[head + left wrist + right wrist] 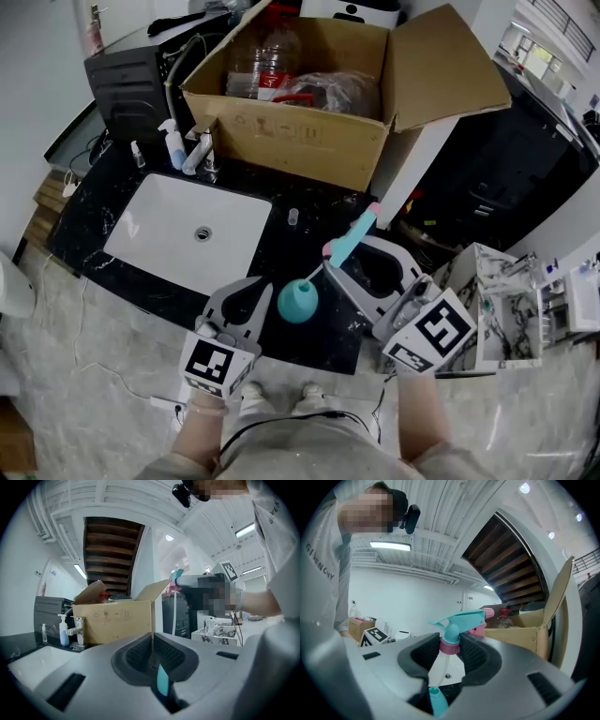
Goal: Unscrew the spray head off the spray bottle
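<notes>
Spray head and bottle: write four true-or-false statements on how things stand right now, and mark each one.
1. The right gripper is clamped on the spray head at its pink collar. True.
2. The spray head is screwed onto the bottle. False: it is off and held above the bottle, and only its thin tube runs down to the bottle's neck.
3. The left gripper has its jaws wide apart. False: they are together, with nothing between the pads.
4. An open cardboard box stands beyond the sink. True.
</notes>
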`<state>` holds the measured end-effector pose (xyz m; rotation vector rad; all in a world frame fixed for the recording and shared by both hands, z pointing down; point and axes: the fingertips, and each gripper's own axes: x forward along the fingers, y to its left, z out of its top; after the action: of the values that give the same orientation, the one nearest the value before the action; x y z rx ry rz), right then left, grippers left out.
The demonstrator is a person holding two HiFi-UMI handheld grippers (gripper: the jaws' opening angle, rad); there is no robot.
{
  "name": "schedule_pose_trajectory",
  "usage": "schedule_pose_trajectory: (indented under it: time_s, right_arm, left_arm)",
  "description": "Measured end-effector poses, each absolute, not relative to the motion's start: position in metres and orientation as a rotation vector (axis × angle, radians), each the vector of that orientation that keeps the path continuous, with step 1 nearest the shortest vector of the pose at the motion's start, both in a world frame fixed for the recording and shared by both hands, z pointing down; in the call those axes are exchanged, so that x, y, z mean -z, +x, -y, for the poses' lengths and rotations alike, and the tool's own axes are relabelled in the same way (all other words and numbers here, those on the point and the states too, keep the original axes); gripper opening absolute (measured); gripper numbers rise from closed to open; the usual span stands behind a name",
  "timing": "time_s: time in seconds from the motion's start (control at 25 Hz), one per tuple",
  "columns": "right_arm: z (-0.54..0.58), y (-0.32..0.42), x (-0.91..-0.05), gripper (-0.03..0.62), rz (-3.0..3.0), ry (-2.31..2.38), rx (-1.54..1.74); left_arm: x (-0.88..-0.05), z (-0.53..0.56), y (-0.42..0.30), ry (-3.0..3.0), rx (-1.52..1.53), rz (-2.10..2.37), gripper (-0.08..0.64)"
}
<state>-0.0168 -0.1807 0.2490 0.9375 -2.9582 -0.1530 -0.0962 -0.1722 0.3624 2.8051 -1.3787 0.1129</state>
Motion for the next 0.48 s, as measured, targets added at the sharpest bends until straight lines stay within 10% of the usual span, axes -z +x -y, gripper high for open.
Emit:
schedule_pose_trajectory:
  time_s: [0.48]
  right_arm:
    - [0.182,0.003,-0.236,0.141,2.918,0.984,0.218]
  left_arm:
    - [-0.366,0.172,-0.103,2.761,-0.124,1.405,0.016]
